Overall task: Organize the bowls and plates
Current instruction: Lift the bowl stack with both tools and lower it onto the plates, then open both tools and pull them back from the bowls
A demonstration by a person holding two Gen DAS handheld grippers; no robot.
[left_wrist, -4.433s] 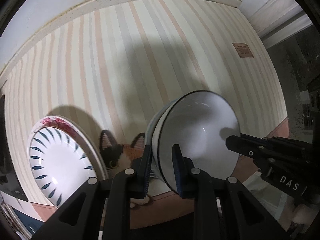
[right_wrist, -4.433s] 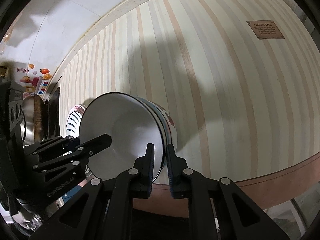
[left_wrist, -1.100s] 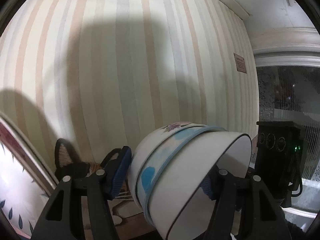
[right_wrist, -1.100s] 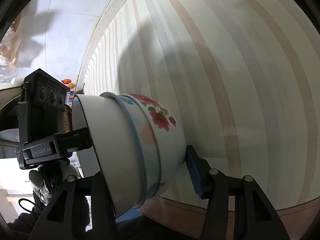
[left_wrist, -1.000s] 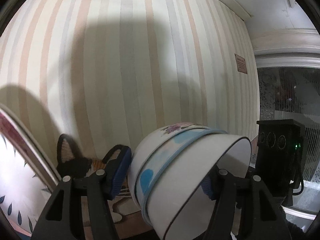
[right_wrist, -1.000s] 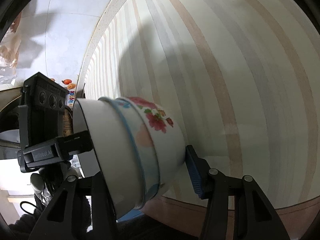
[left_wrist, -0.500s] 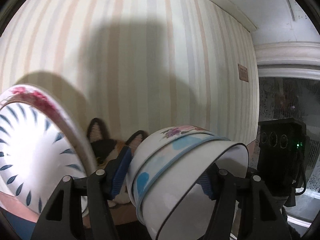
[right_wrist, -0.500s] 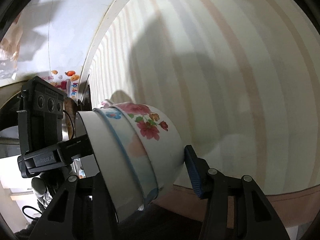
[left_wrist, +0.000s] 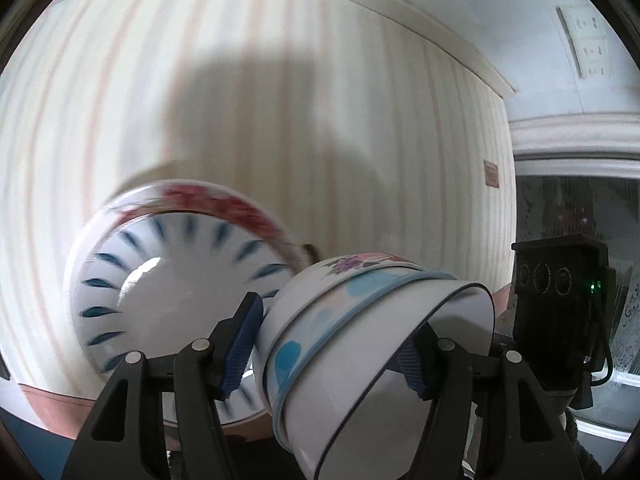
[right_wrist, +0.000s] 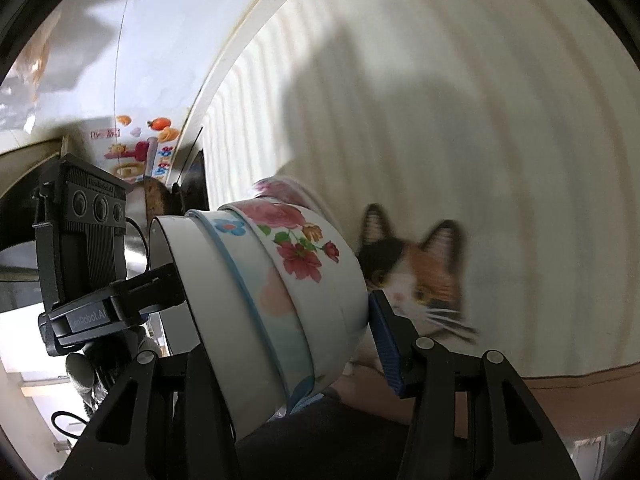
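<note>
A nested stack of three bowls (left_wrist: pixel 360 336) hangs tilted in the air: a white dark-rimmed bowl innermost, a blue-rimmed pastel one, a red-flowered one (right_wrist: pixel 304 256) outermost. My left gripper (left_wrist: pixel 326 344) is shut on the stack, one pad on the outer wall, the other finger inside the mouth. From the other side my right gripper (right_wrist: pixel 280 340) is shut on the same stack (right_wrist: pixel 272 304), its blue pad against the base. Just behind, on the striped cloth, lies a blue-leaf plate (left_wrist: pixel 172 300) on a red-flowered plate (left_wrist: pixel 224 200), whose edge (right_wrist: pixel 280 190) peeks over the bowls.
The striped tablecloth (left_wrist: pixel 280 100) has a calico cat print (right_wrist: pixel 416 276) and a brown border (right_wrist: pixel 580 396). Dark pans and a sticker-covered wall (right_wrist: pixel 136 152) are at the left. A dark glass door (left_wrist: pixel 568 208) and a wall socket (left_wrist: pixel 588 44) are at the right.
Both grippers have carried the bowl stack up and across toward the plates. The plate pile has slid in behind the bowls in the left view; the cat print has appeared in the right view.
</note>
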